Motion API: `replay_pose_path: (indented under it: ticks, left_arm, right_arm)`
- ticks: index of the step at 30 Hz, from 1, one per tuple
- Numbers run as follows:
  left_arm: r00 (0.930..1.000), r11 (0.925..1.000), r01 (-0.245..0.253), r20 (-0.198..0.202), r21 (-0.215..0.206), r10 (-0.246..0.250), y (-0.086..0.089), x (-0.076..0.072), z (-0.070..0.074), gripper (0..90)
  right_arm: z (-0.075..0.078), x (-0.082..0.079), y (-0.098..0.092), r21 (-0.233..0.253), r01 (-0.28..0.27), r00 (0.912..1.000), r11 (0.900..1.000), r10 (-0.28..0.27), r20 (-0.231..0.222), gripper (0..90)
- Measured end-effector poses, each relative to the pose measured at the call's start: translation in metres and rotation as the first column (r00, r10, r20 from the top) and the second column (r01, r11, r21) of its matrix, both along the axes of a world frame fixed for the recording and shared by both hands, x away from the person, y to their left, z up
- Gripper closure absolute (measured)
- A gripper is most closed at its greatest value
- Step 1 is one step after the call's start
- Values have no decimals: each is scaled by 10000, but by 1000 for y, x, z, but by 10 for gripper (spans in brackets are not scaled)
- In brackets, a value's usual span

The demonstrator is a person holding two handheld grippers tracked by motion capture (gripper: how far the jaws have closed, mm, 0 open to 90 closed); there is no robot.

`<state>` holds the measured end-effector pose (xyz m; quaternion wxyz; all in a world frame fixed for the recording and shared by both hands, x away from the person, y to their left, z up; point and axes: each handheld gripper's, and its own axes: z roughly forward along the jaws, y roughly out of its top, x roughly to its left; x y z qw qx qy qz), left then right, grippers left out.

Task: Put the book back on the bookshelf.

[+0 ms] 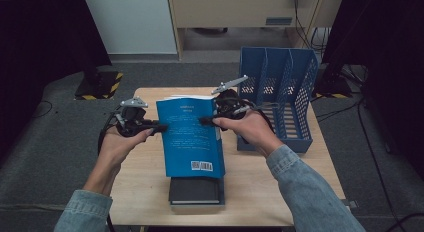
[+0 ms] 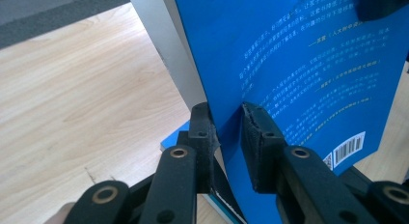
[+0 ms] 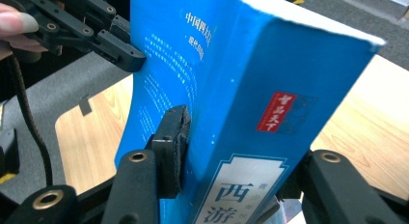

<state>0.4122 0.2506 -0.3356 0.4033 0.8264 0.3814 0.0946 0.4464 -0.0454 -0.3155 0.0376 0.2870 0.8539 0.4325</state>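
Gripping the blue book (image 1: 190, 137) at opposite edges, the left gripper (image 1: 159, 127) and right gripper (image 1: 206, 120) hold it above the table (image 1: 145, 187). Uneven pull could twist it loose onto the black book (image 1: 195, 191).

— What colours stand out on the tabletop (image 1: 150, 187)?
— Pale wood grain. The book (image 1: 192, 137) is bright blue, white text and barcode; its spine carries a red label.
— Near the right edge?
— A blue perforated file rack (image 1: 280, 92). A black book (image 1: 195, 191) sits by the near edge.

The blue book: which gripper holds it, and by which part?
Both: left gripper clamps the blue book's page-side edge, right gripper clamps across its spine side.
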Motion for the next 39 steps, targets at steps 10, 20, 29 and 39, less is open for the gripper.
replay_pose_path:
  ticks: [10,20,29,39]
  left_arm:
    - [9999,9999,103,29,-32,-103,1,0,1,747]
    - [9998,9990,152,-93,418,-148,-2,10,6,747]
    - [10000,9992,61,-47,383,-60,-2,21,12,748]
    - [9999,9997,-59,-142,255,63,-2,27,12,748]
  right_arm:
    - [2,0,0,22,1,9999,10000,-1,134,557]
    - [2,6,-1,192,80,9997,9998,-85,227,563]
    - [4,14,-1,439,280,9987,9986,-299,424,574]
    - [3,19,-1,562,462,9981,9973,-485,389,577]
